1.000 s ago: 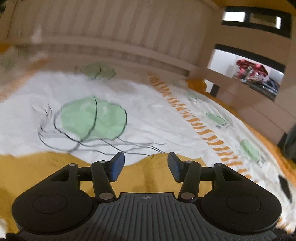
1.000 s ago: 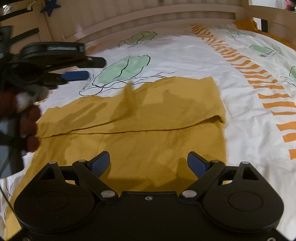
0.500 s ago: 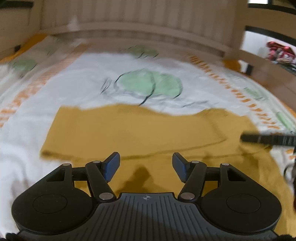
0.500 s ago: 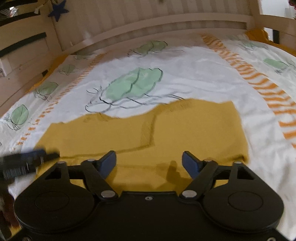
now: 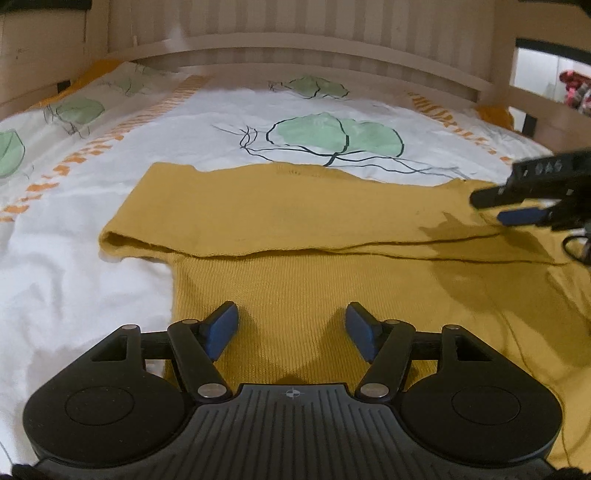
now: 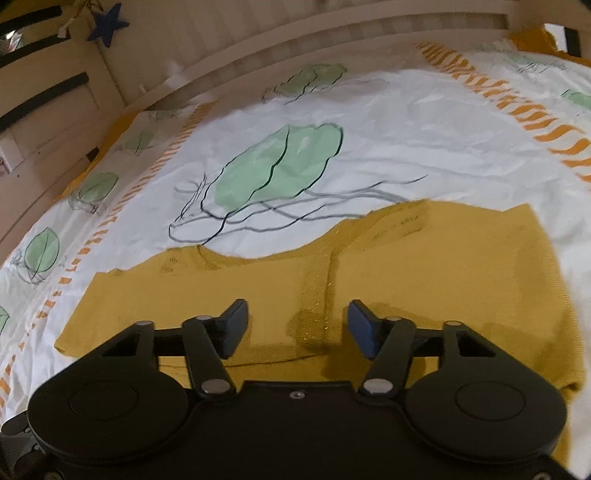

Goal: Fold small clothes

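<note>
A mustard knitted garment (image 5: 314,266) lies flat on the bed's white leaf-printed cover (image 5: 221,122), its top part folded down along a straight crosswise edge. Bare cover stays open beyond its far edge up to the wooden bed rail (image 5: 295,48), and to its left. The left tongs (image 5: 291,328) stand apart above the lower knit, having just been opening, nothing between them. The right tongs (image 6: 297,325) also stand apart, having just been closing, over a raised vertical crease without pressing it. Only the left view shows the right tongs from outside, over the garment's right side; only the right view shows a blue star (image 6: 108,24) on the slats.
</note>
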A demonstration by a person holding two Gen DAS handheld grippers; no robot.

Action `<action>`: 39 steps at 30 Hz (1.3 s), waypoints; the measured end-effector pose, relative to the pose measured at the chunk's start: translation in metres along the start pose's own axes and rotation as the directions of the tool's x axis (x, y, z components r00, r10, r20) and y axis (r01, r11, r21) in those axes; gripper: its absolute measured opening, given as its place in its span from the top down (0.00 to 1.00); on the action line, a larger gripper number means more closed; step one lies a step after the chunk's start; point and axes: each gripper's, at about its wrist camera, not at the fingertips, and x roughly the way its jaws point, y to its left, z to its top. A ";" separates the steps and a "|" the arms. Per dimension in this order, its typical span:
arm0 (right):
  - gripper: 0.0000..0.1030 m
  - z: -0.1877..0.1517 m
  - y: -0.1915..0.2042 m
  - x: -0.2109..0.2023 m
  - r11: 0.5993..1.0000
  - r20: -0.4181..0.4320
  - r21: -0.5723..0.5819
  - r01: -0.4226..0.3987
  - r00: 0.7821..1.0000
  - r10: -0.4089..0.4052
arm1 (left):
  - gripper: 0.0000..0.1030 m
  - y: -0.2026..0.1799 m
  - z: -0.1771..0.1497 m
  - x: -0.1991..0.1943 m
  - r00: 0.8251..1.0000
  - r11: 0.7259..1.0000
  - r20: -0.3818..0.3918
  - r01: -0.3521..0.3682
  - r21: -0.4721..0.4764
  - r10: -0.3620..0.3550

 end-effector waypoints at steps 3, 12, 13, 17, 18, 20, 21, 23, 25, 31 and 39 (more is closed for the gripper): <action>0.42 -0.003 0.002 0.006 1.000 -0.006 -0.005 0.012 1.000 -0.012 | 0.38 0.002 -0.002 0.000 1.000 1.000 0.003 0.007 -0.010 -0.007; 0.83 0.010 0.032 0.004 0.996 -0.019 -0.083 0.012 1.000 -0.013 | 0.34 -0.003 -0.004 0.005 1.000 1.000 0.005 -0.017 0.013 0.017; 0.83 0.014 0.037 -0.002 0.995 -0.005 -0.098 0.005 1.000 -0.006 | 0.34 -0.003 -0.004 0.005 1.000 1.000 0.005 -0.016 0.012 0.016; 0.84 0.029 0.046 -0.027 0.989 0.048 -0.145 -0.002 0.999 0.009 | 0.34 -0.003 -0.004 0.006 1.000 1.000 0.005 -0.017 0.014 0.017; 0.84 0.034 0.046 -0.037 0.988 0.068 -0.155 -0.003 0.998 0.013 | 0.34 -0.003 -0.004 0.006 1.000 1.000 0.005 -0.018 0.014 0.018; 0.84 0.044 0.042 -0.055 0.987 0.105 -0.161 0.007 0.994 0.010 | 0.34 -0.002 -0.004 0.006 1.000 1.000 0.005 -0.017 0.013 0.017; 0.84 0.048 0.039 -0.063 0.987 0.122 -0.162 0.019 0.992 0.001 | 0.34 -0.002 -0.004 0.006 1.000 1.000 0.005 -0.015 0.011 0.015; 0.84 0.054 0.029 -0.077 0.986 0.147 -0.161 0.052 0.989 -0.028 | 0.34 -0.002 -0.004 0.006 1.000 1.000 0.005 -0.015 0.012 0.015; 0.84 0.056 0.017 -0.083 0.984 0.154 -0.154 0.086 0.986 -0.062 | 0.34 -0.002 -0.004 0.006 1.000 1.000 0.006 -0.015 0.011 0.015; 0.84 0.049 -0.024 -0.081 0.980 0.109 -0.101 0.170 0.981 -0.159 | 0.34 -0.001 -0.004 0.006 1.000 1.000 0.006 -0.015 0.011 0.015; 0.83 0.021 -0.054 -0.049 0.964 0.011 -0.081 0.252 0.968 -0.252 | 0.34 -0.001 -0.004 0.007 1.000 1.000 0.006 -0.015 0.012 0.015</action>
